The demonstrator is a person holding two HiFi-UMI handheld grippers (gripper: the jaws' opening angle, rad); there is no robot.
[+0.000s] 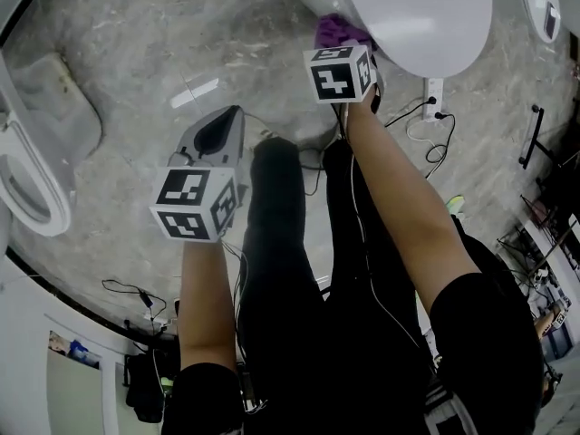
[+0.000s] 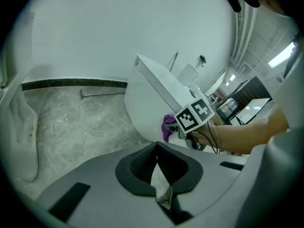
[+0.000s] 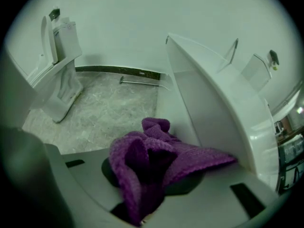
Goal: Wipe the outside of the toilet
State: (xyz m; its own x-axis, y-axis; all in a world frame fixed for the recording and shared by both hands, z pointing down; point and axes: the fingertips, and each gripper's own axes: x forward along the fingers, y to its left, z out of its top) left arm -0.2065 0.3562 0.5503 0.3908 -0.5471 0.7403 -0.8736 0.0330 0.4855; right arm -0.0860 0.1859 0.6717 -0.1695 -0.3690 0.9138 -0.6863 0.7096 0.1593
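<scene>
Grey marbled stone flooring [image 1: 136,80] is spreading under the glossy white ceramic toilet [image 1: 408,16], whose lower side the right gripper [image 3: 152,177] is touching with a bunched purple terry cloth [image 3: 142,158] clamped in its jaws, so wiping is seemingly under way with most of the shell left, while the left gripper [image 2: 157,172] is hanging aside, jaws closed on nothing.

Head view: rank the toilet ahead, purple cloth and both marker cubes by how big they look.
1. Toilet, even cropped by the frame.
2. Left cube, likely only because it's nearer the camera.
3. Right cube.
4. Cloth, only partly visible.
</scene>
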